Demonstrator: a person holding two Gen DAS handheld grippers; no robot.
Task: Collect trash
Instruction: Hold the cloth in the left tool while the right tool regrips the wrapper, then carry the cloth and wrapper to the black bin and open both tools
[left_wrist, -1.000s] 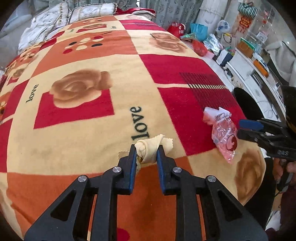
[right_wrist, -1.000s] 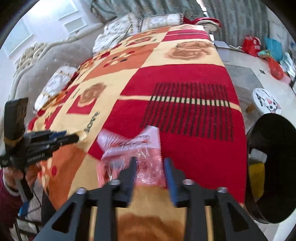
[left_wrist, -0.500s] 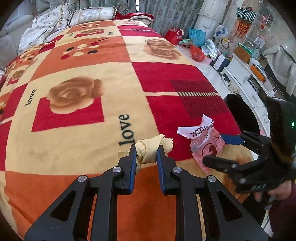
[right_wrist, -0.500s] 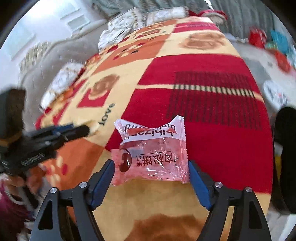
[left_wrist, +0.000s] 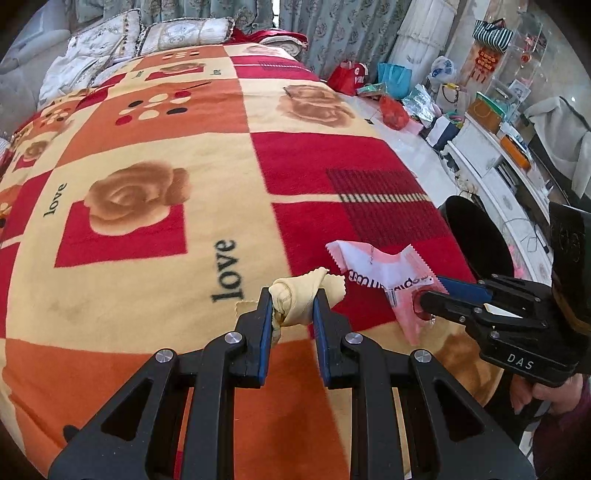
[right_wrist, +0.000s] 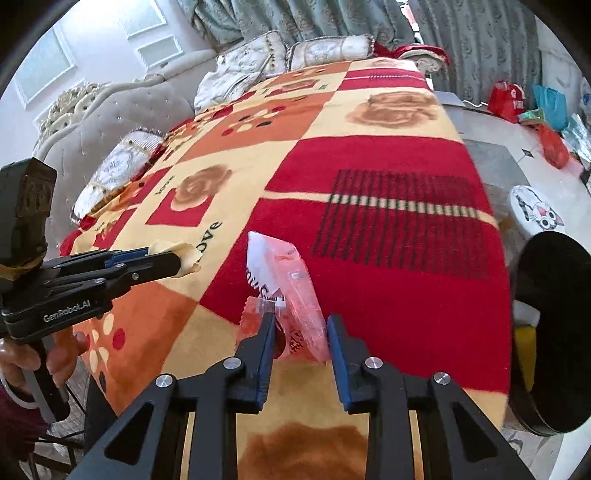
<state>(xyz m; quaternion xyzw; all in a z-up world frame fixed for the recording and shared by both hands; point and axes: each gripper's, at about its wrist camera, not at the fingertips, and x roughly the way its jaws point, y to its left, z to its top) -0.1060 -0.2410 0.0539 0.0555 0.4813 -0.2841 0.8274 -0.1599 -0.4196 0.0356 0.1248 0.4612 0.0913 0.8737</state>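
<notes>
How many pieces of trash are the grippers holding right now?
2. A twisted yellow wrapper is pinched in the left gripper; a pink snack packet sits in the closing right gripper. Other trash may be hidden.

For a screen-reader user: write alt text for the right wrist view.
The right tongs are closing on a crumpled pink plastic snack wrapper above a red, orange and cream rose-patterned blanket. At left, the left tongs pinch a crumpled yellow cloth scrap.
</notes>
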